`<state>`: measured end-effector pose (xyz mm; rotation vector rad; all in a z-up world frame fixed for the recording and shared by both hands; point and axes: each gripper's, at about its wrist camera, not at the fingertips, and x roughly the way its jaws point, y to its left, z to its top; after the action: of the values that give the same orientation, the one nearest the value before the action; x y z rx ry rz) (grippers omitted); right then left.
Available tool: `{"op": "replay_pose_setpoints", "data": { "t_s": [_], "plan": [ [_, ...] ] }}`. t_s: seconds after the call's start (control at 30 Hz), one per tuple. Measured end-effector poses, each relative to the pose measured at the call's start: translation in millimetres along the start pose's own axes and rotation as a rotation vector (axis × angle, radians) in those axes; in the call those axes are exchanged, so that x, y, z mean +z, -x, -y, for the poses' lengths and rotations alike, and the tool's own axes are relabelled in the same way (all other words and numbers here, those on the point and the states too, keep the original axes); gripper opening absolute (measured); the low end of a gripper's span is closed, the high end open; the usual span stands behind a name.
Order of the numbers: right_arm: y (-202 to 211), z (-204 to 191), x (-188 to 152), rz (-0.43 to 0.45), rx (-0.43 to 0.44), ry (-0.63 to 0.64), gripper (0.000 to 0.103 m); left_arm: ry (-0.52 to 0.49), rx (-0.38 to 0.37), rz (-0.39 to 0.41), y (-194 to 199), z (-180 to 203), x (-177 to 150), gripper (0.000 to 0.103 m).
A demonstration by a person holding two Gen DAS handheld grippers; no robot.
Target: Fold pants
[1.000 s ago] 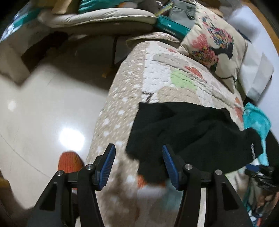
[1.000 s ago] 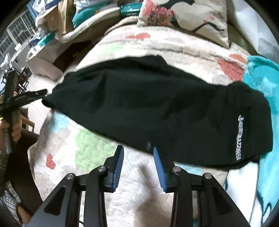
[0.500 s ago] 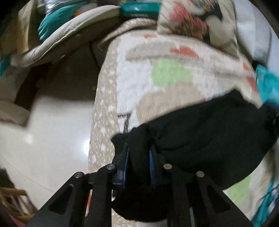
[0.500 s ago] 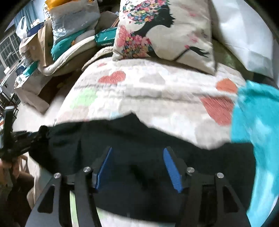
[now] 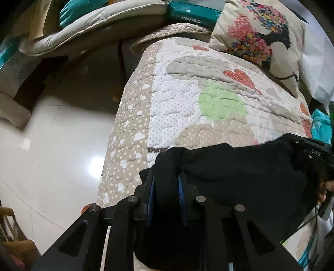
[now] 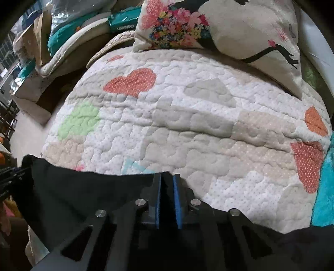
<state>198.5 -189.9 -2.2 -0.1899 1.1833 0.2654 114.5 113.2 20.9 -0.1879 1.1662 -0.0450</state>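
Note:
Black pants (image 5: 240, 173) lie across the near part of a quilted bedspread (image 5: 187, 100) with hearts and dots. My left gripper (image 5: 166, 181) is shut on a thick bunched fold at the pants' left end, near the bed's corner. In the right wrist view the pants (image 6: 87, 193) fill the lower frame, and my right gripper (image 6: 167, 183) is shut on their far edge, with black cloth pinched between the blue pads (image 6: 177, 198). The other gripper (image 6: 10, 177) shows at the far left edge there. The pants' lower half is hidden under the gripper bodies.
A floral pillow (image 6: 219, 27) rests at the head of the bed. A teal fleece blanket (image 6: 325, 183) lies at the right. Shiny white floor (image 5: 52, 146) runs left of the bed. Folded bedding and a teal pack (image 5: 192, 14) are piled beyond.
Both grippers came down onto the pants and shut on them, the left first on the end fold, the right on the far edge. The pants now sit lower in both views.

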Motion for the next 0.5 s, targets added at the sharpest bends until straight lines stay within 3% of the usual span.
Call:
{"op": "replay_pose_setpoints", "data": {
  "t_s": [0.17, 0.2, 0.3, 0.37, 0.47, 0.5],
  "plan": [
    [4.0, 11.4, 17.1, 0.046, -0.039, -0.037, 0.009, 0.047, 0.028, 0.007, -7.9, 4.1, 12.7, 0.021],
    [2.7, 12.9, 20.2, 0.05, -0.055, -0.041, 0.001, 0.046, 0.037, 0.007, -8.8, 5.3, 13.3, 0.021],
    [-4.5, 24.0, 29.9, 0.052, -0.132, -0.07, 0.002, 0.035, 0.097, 0.033, -9.8, 7.6, 15.2, 0.036],
    [-8.8, 35.0, 32.0, 0.031, -0.16, -0.106, 0.004, 0.045, 0.111, 0.032, -10.4, 3.7, 16.8, 0.048],
    [12.0, 50.2, 25.5, 0.066, -0.137, -0.154, 0.014, 0.144, 0.038, 0.003, -6.4, -15.2, 17.8, 0.05],
    [23.0, 55.4, 21.1, 0.087, -0.129, -0.17, 0.028, 0.172, 0.022, -0.001, -4.0, -20.4, 17.4, 0.05]
  ]
}}
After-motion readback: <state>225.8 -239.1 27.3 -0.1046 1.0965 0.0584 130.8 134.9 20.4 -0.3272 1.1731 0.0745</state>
